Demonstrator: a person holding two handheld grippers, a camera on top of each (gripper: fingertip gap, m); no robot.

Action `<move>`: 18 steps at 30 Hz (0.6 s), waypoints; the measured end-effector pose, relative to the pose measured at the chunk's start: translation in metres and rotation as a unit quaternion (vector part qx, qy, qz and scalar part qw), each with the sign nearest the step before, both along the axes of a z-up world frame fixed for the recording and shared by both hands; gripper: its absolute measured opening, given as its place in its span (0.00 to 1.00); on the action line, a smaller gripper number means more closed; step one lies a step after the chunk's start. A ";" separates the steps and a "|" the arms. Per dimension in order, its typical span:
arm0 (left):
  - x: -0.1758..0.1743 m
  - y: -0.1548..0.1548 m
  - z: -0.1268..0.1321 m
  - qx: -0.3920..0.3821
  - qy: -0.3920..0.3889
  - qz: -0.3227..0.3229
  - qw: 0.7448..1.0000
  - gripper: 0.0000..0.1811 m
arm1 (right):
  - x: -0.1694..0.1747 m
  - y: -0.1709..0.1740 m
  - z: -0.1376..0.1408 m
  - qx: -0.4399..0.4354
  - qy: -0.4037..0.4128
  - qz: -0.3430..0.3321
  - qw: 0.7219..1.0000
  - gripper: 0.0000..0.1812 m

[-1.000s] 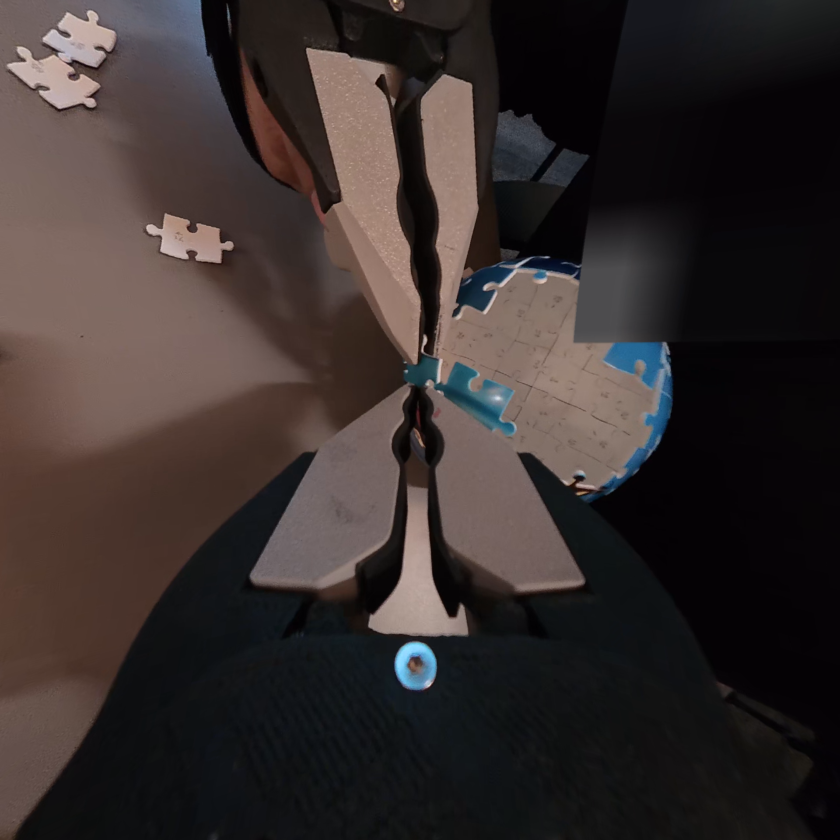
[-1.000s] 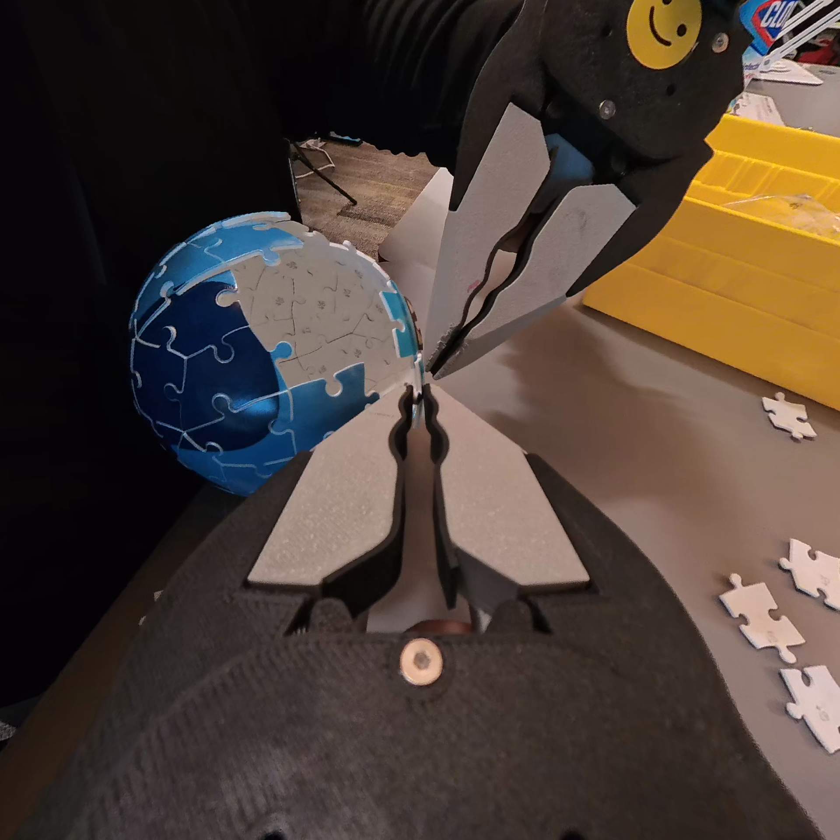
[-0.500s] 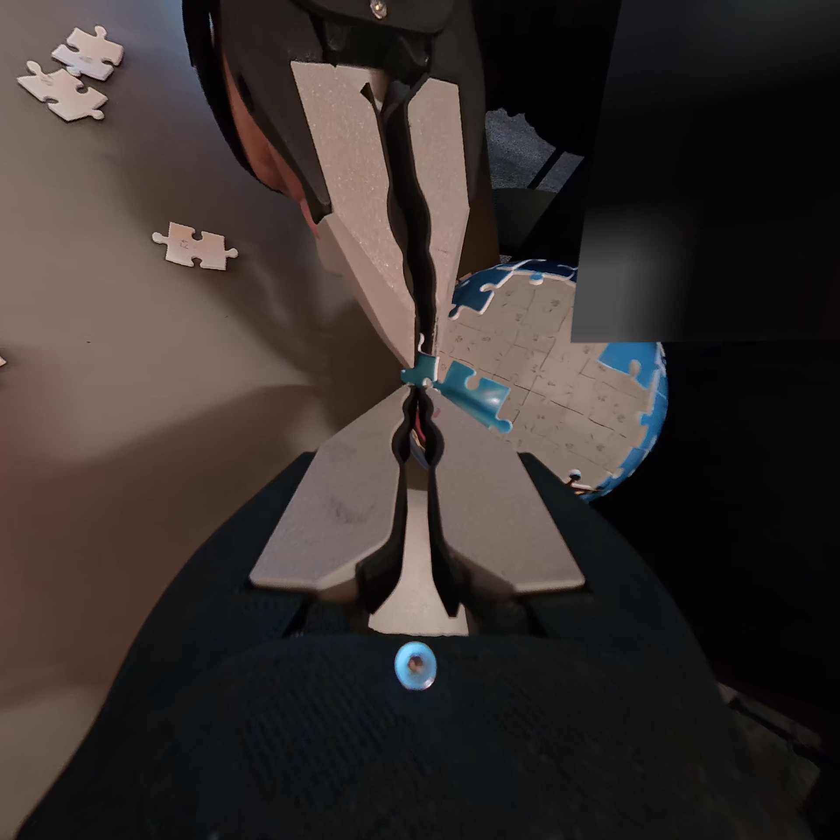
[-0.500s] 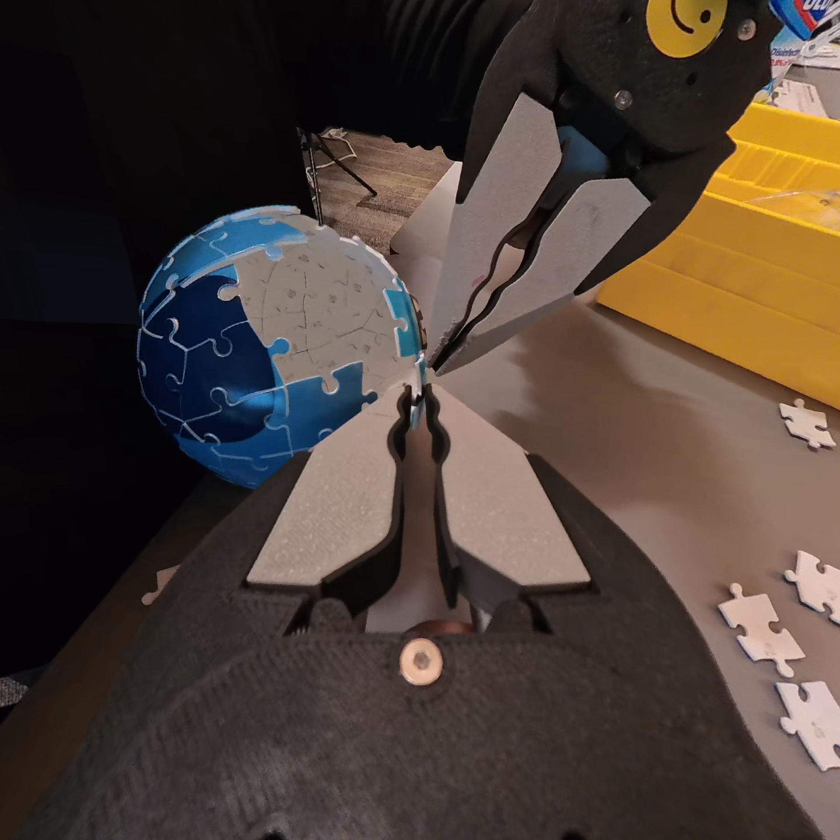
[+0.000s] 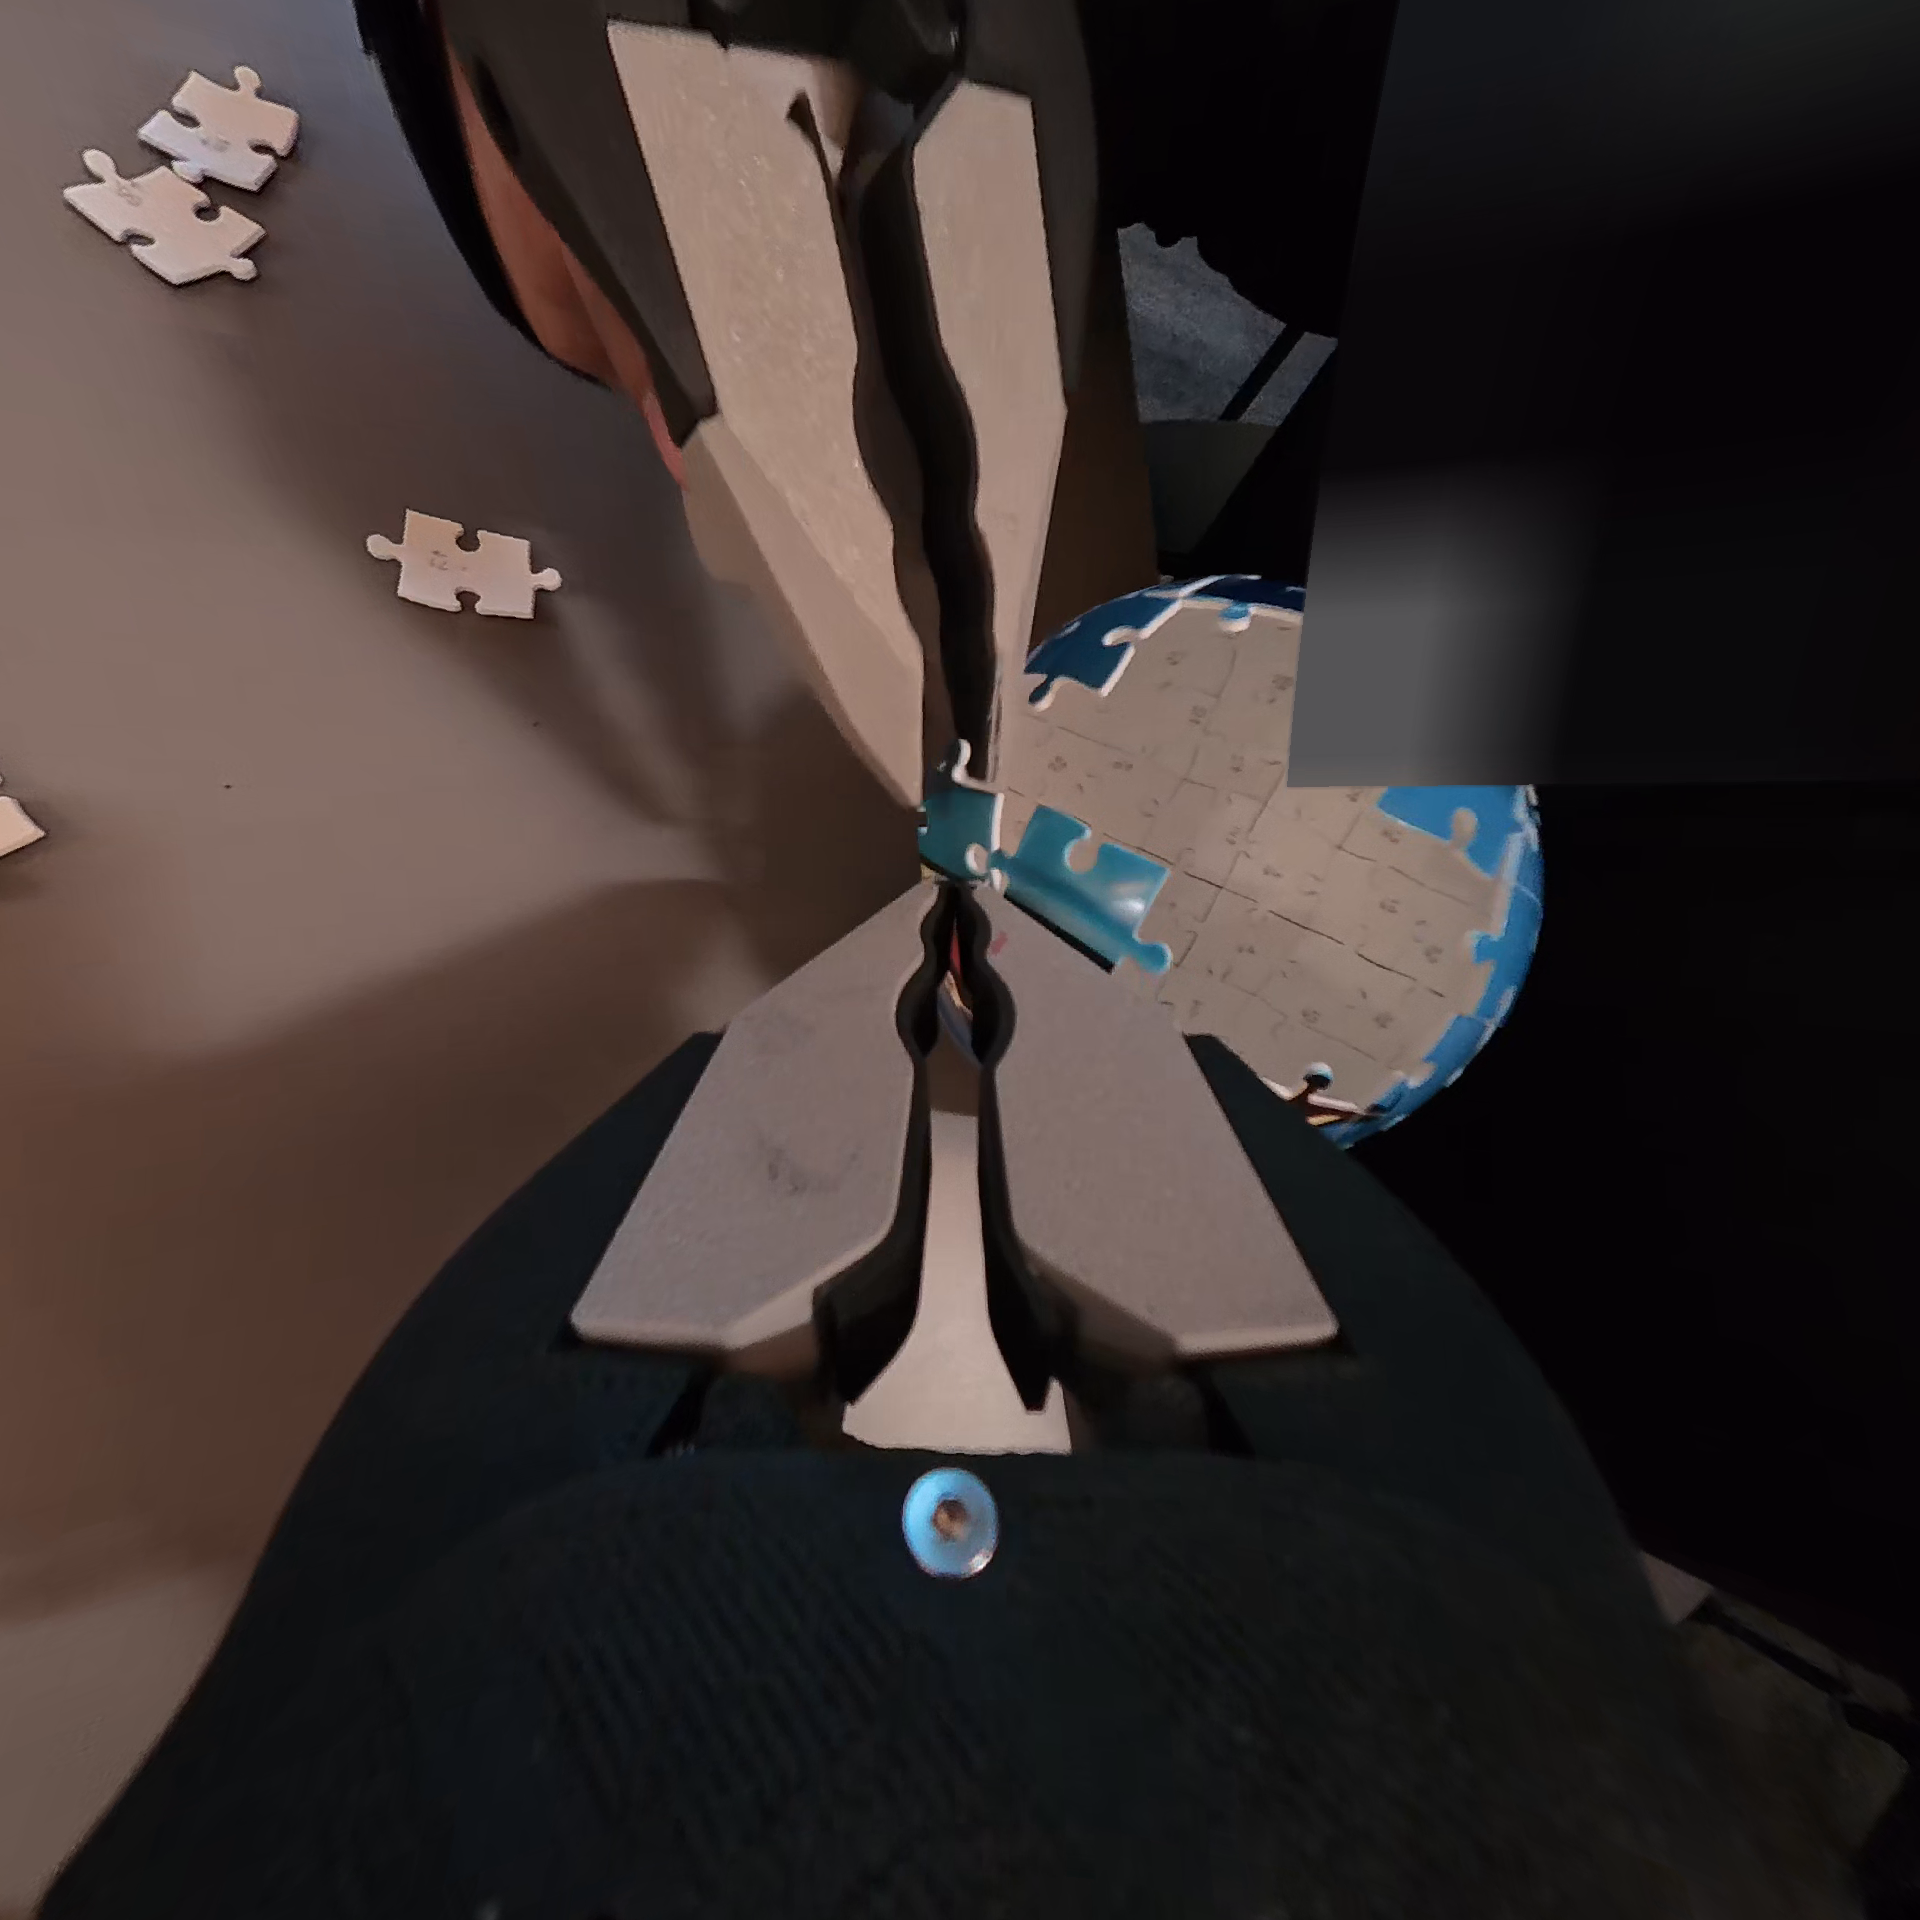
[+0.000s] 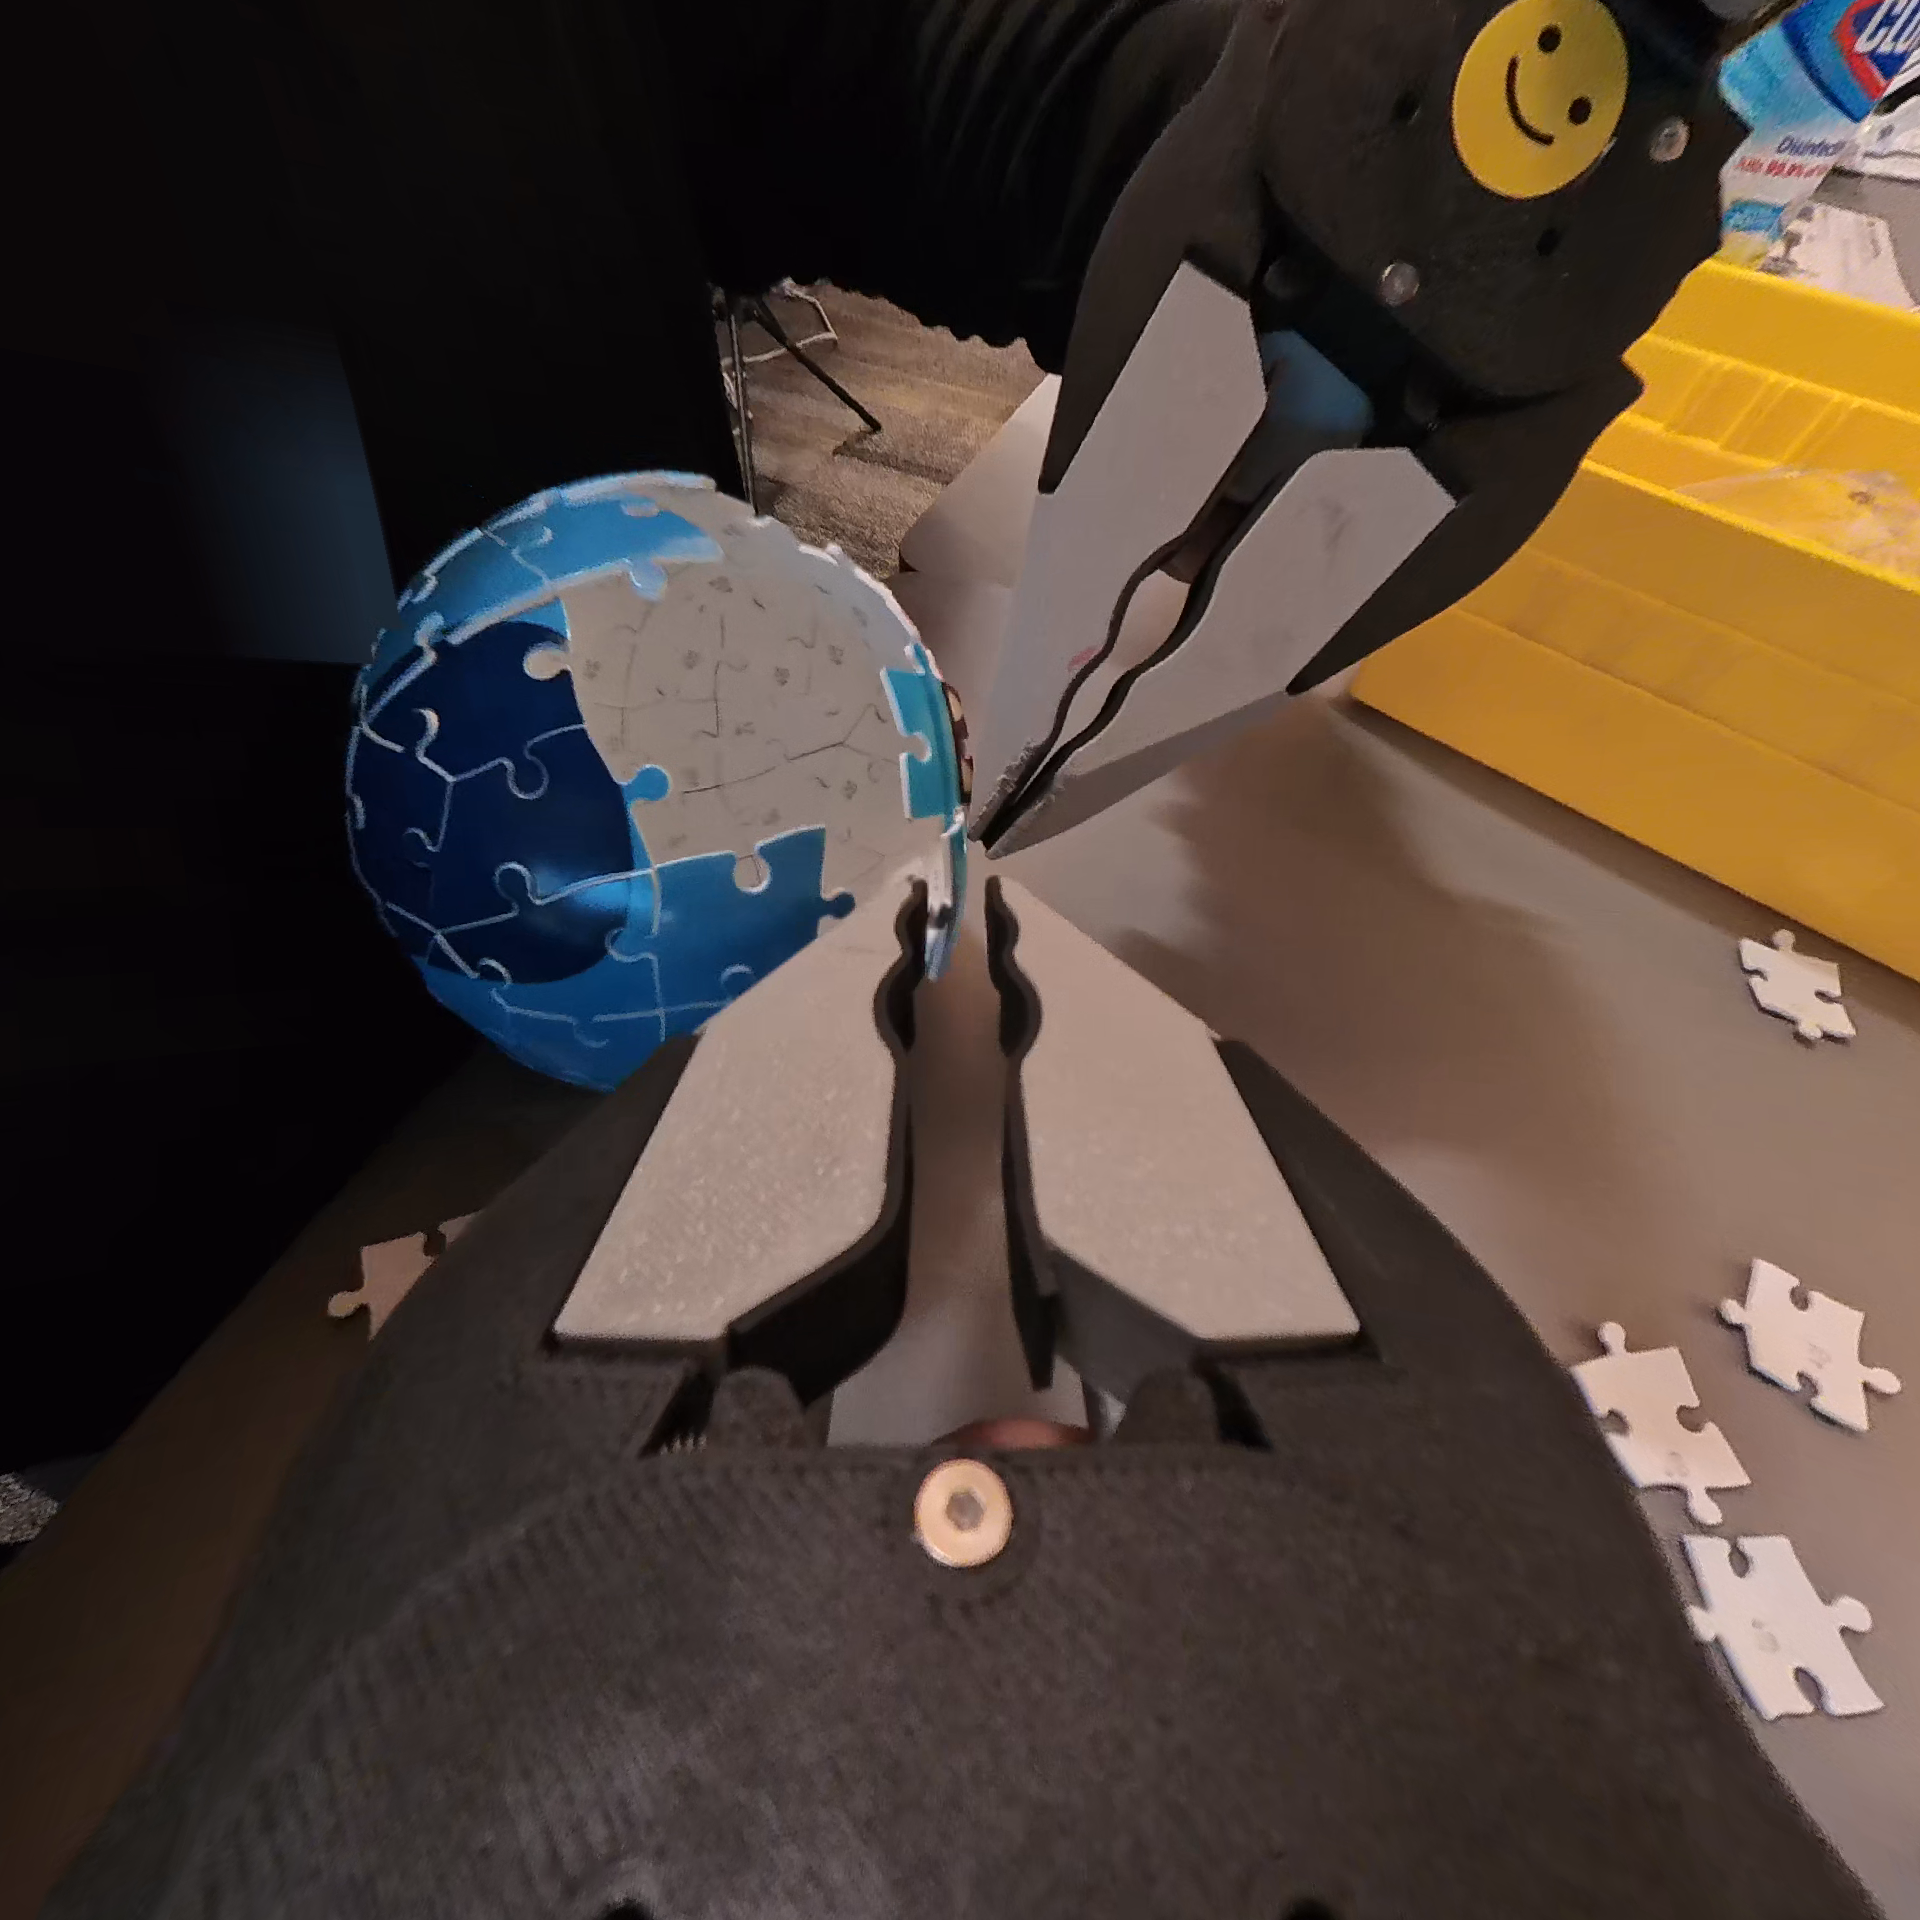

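A part-built puzzle globe (image 6: 644,790) of blue and white pieces is held above the grey table's near edge; it also shows in the left wrist view (image 5: 1247,831). My left gripper (image 5: 958,902) is shut on the globe's open rim; in the right wrist view it (image 6: 992,836) comes down from the upper right with a yellow smiley sticker. My right gripper (image 6: 956,896) is at the same rim with its jaws slightly parted. A teal rim piece (image 6: 940,914) lies against its left finger only. In the left wrist view the right gripper (image 5: 961,764) points down at that piece (image 5: 961,821).
A yellow bin (image 6: 1662,623) stands at the back right. Loose white puzzle pieces lie on the table (image 5: 312,935): three at right (image 6: 1662,1444), (image 6: 1782,1631), (image 6: 1803,1330), one near the table edge (image 6: 390,1268), others in the left wrist view (image 5: 462,566), (image 5: 166,223). Less than 4 cm separates the two grippers' tips.
My right gripper's jaws have parted a little and no longer pinch the rim piece. The left gripper stays shut on the globe, which shifted slightly.
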State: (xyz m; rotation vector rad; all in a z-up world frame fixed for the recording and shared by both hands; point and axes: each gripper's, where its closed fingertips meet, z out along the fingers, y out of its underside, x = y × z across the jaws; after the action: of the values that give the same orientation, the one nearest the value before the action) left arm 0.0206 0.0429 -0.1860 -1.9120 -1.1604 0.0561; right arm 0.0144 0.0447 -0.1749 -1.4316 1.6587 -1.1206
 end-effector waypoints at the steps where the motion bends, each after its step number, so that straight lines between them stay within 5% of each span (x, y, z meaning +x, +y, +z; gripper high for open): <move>1: 0.000 0.000 0.000 -0.001 0.001 0.000 1.000 0.00 | 0.001 0.000 0.002 0.000 -0.003 0.001 1.000 0.04; 18: -0.002 0.000 0.000 0.005 0.001 -0.001 1.000 0.00 | 0.010 0.003 0.006 -0.025 0.005 0.047 0.999 0.06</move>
State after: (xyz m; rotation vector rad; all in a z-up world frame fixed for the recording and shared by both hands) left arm 0.0184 0.0431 -0.1859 -1.9041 -1.1544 0.0502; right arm 0.0244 0.0480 -0.1691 -1.5339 1.5630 -1.1107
